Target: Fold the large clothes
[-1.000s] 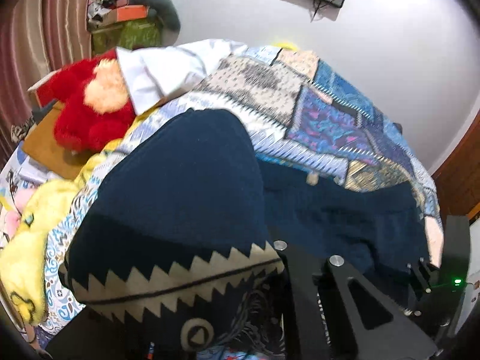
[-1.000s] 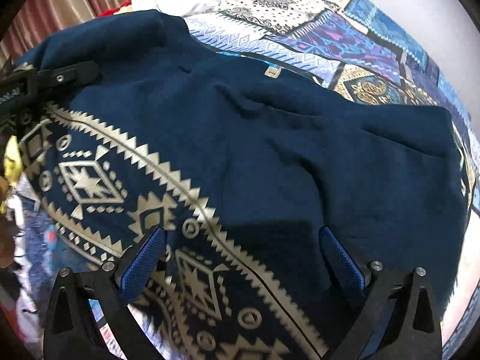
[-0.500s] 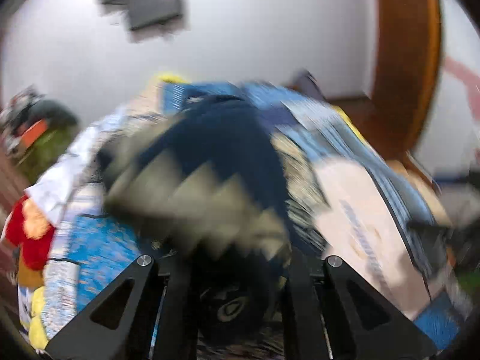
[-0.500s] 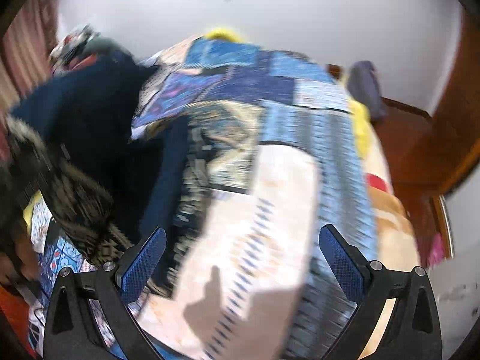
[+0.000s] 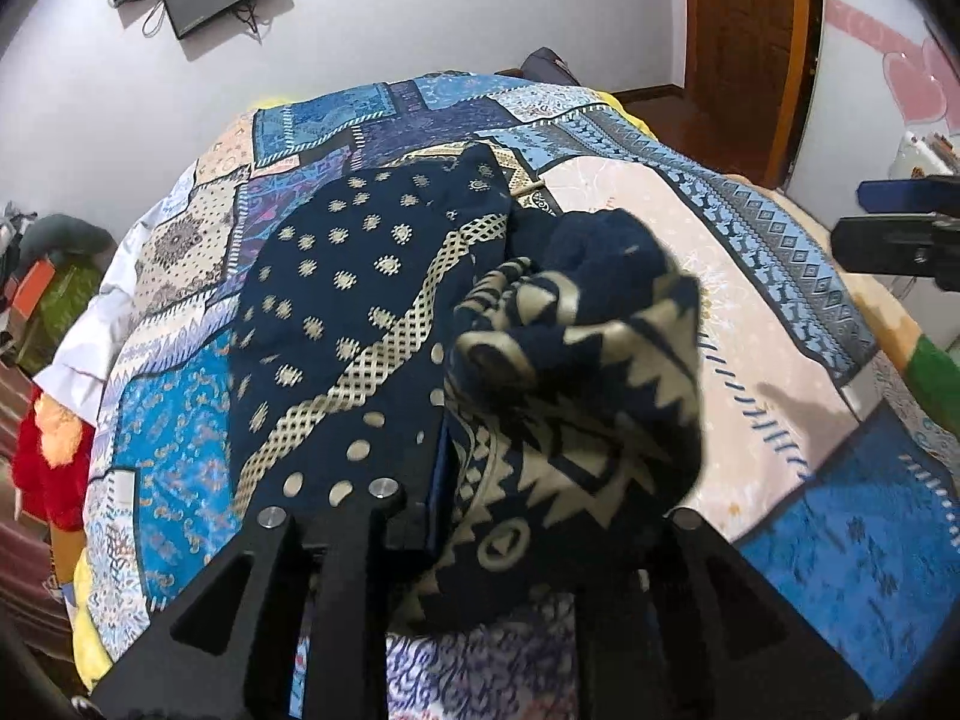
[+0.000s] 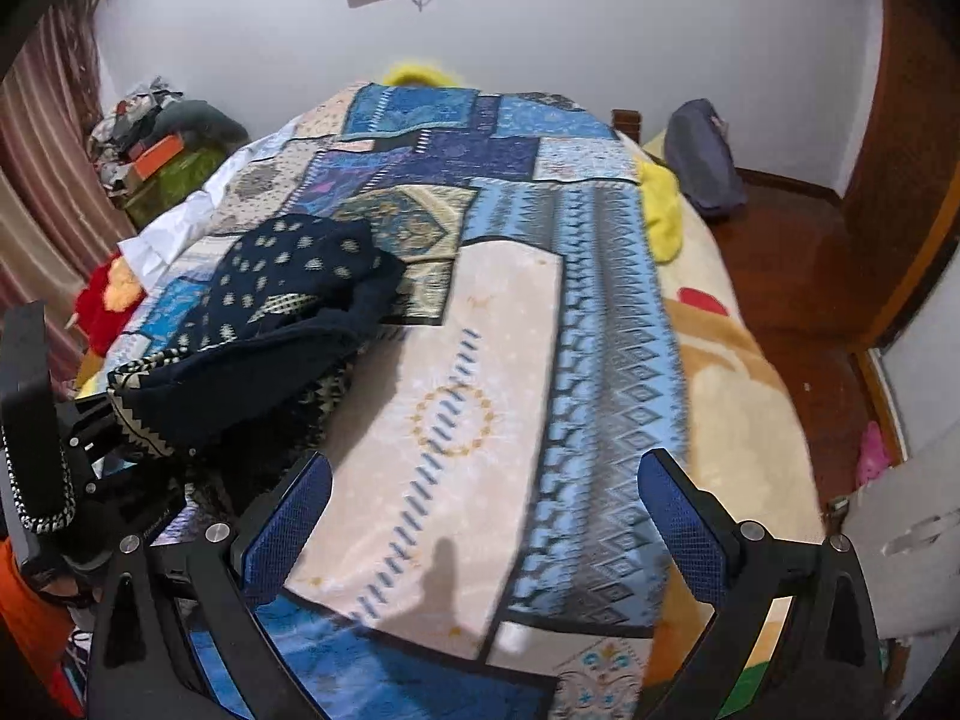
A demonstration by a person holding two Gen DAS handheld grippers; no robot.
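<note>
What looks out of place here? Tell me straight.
The navy patterned garment is not folded flat: one end is bunched in a lump between the opening jaws of the left gripper, while the rest lies rumpled on the patchwork bedspread. The right gripper is open and empty.

navy garment [image 5: 360,312]: cream dots, lattice band, zigzag border | bedspread [image 6: 480,372]: patchwork of blue, beige, purple patterned panels | plush toy [image 5: 48,468]: red, orange | right gripper pads [image 6: 678,516]: blue | blanket [image 6: 660,210]: yellow
</note>
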